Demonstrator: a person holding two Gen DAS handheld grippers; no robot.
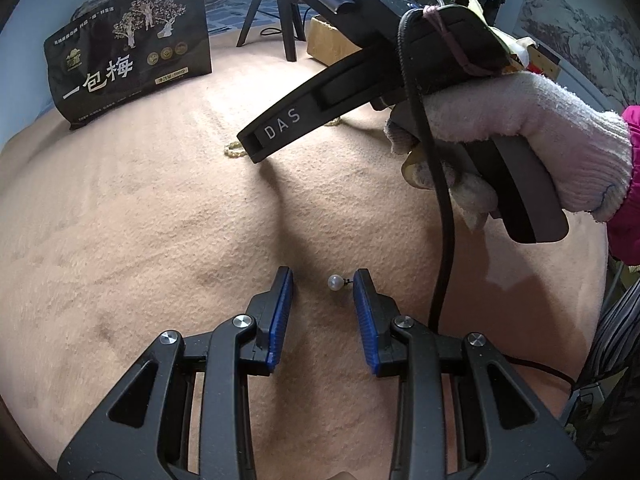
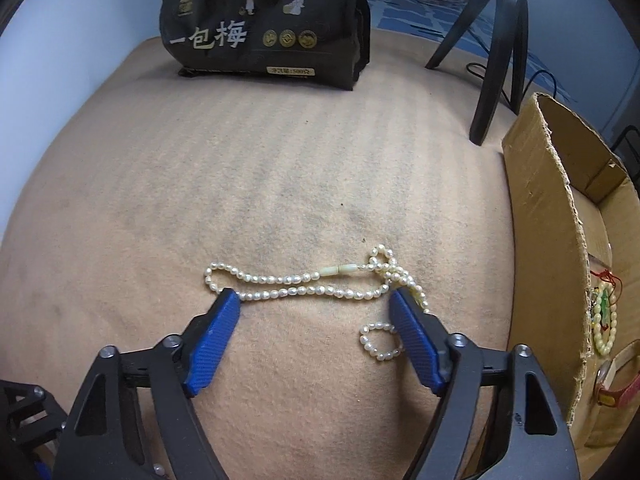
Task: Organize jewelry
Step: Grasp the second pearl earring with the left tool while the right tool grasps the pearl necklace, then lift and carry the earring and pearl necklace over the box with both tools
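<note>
A single pearl stud earring (image 1: 335, 282) lies on the beige blanket (image 1: 160, 220). It sits between the blue pads of my left gripper (image 1: 323, 276), close to the right pad. A gap shows on both sides and the jaws stand partly open. A white pearl necklace (image 2: 296, 292) is stretched out on the blanket in the right wrist view, with a small loop (image 2: 380, 342) at its right end. My right gripper (image 2: 314, 300) is open wide and straddles it, one fingertip at each end of the strand. A gloved hand (image 1: 540, 144) holds the right gripper's black housing (image 1: 360, 92).
A black snack bag (image 2: 264, 20) stands at the far edge. Black tripod legs (image 2: 496, 60) stand at the back right. An open cardboard box (image 2: 548, 240) on the right holds a bead bracelet (image 2: 604, 320) and a red-strapped watch (image 2: 612, 388).
</note>
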